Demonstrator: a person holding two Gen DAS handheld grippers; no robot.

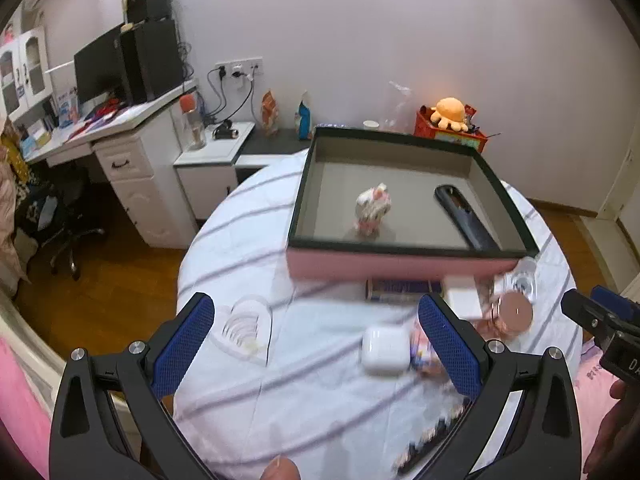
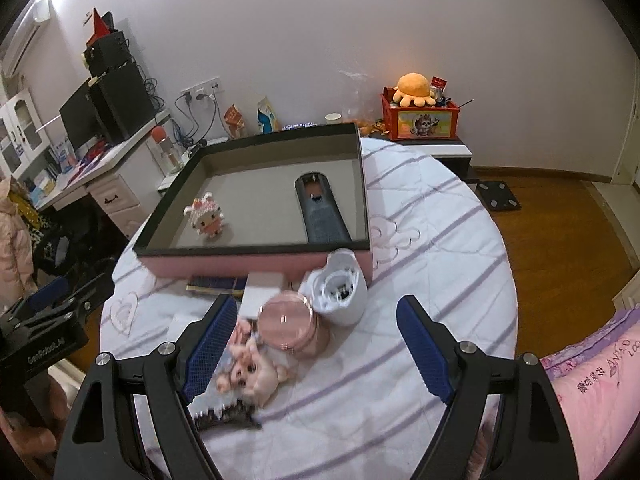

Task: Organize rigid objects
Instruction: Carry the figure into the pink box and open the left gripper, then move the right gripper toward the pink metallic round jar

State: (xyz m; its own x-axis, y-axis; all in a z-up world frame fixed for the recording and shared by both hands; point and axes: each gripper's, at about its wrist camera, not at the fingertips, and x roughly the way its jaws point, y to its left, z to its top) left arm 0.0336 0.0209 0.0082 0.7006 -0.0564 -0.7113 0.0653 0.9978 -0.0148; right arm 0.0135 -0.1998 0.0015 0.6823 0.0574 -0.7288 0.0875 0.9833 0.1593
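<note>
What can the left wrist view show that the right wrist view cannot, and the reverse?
Only the left wrist view shows the white earbud case on the table.

Only the right wrist view shows the pink doll lying on the cloth and the scale on the floor.

Both show the box with the cat figure and the dark remote inside, and the pink round tin in front of it.

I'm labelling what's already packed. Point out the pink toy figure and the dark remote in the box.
pink toy figure (image 2: pixel 208 220), right wrist view, its body.
dark remote (image 2: pixel 320 210), right wrist view, middle of its length.
</note>
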